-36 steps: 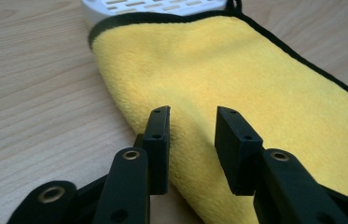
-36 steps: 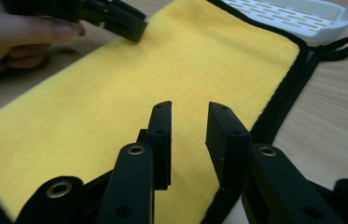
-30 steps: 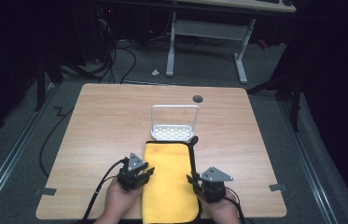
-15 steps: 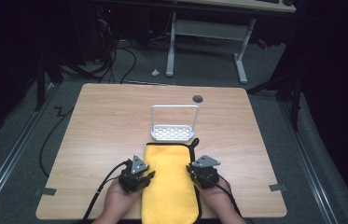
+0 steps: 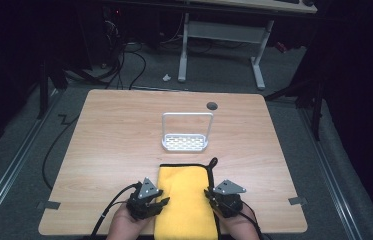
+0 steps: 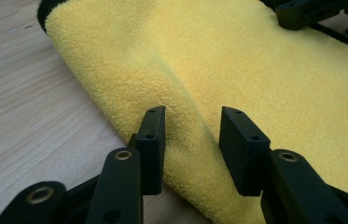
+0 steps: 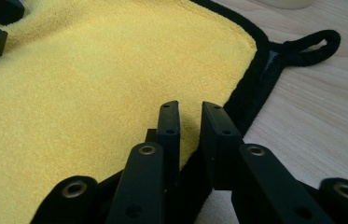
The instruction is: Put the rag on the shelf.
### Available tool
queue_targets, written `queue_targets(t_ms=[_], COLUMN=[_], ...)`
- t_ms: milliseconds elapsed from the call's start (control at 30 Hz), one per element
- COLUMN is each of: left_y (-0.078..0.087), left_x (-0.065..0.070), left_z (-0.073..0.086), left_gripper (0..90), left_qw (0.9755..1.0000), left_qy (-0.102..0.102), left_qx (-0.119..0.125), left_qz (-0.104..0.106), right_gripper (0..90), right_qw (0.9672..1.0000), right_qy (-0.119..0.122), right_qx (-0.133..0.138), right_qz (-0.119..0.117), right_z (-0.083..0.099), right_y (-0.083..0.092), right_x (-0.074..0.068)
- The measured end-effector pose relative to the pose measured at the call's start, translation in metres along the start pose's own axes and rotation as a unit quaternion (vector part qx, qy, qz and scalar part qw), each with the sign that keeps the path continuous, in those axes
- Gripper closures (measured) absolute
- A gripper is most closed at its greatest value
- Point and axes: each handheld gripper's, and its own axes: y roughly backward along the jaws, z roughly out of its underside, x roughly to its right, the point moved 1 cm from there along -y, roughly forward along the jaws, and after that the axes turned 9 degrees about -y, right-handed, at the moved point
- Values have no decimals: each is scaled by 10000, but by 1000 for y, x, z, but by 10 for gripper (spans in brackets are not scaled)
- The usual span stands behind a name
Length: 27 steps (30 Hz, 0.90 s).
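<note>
- Yellow towel (image 5: pixel 185 200) lay folded at the near edge of the tabletop (image 5: pixel 114 135), black hanging loop (image 5: pixel 213 163) at its far right corner.
- Since a second ago the right gripper (image 5: pixel 214 196) moved in from the bare wood to the towel's right black-trimmed edge (image 7: pixel 244 100); the left gripper (image 5: pixel 158 204) shifted slightly onto the left fold.
- Left fingers (image 6: pixel 155 140) had just been opening; they stood moderately apart astride a raised ridge of cloth (image 6: pixel 190 135), pads not clearly pressing, so no firm hold as far as I could tell.
- Right fingers (image 7: pixel 169 128) had closed and then eased open a little; they stood nearly together with a narrow gap over the trim, and whether they pinched the edge could not be told.
- Judgement: both hands now sat at opposite side edges, likely set up to grab and fold or lift the towel; grasp not yet secured.
- Counts: one towel, one loop, two grippers, one white rack (image 5: pixel 186 134) beyond the towel and apart from it, one dark round hole (image 5: pixel 212 105) in the tabletop.
</note>
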Motion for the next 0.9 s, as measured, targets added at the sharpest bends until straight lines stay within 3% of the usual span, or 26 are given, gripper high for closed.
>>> queue_targets(t_ms=[67,133,267,333,400,500,567,767,900], left_y=[1,4,2,-6,-15,-25,-31,-36,-37], left_x=[-5,-12,-35,-49,-60,-68,-71,-75,-78], left_z=[-2,-5,-15,-19,-23,-27,-27,-27,-27], left_gripper=[605,582,529,498,462,453,463,556,643], left_qw=[9999,9995,9971,9951,9915,9878,9852,9833,9849], left_qy=[107,206,565,898,1274,1516,1692,1799,1713], left_qx=[70,169,352,339,277,347,264,280,259], left_qz=[-10,-151,-381,-225,-46,-123,-76,-49,-24], right_gripper=[756,743,721,710,707,707,708,681,605], right_qw=[9998,9997,9993,9991,9990,9989,9988,9987,9978], right_qy=[-135,-176,-278,-280,-312,-294,-265,-389,-583], right_qx=[87,159,260,301,311,344,384,307,259], right_qz=[-79,-81,-24,28,21,73,118,150,153], right_z=[0,-1,-2,-2,-2,-1,-1,-3,-12], right_y=[2,4,8,9,10,10,11,6,-3], right_x=[0,2,7,10,12,13,13,16,24])
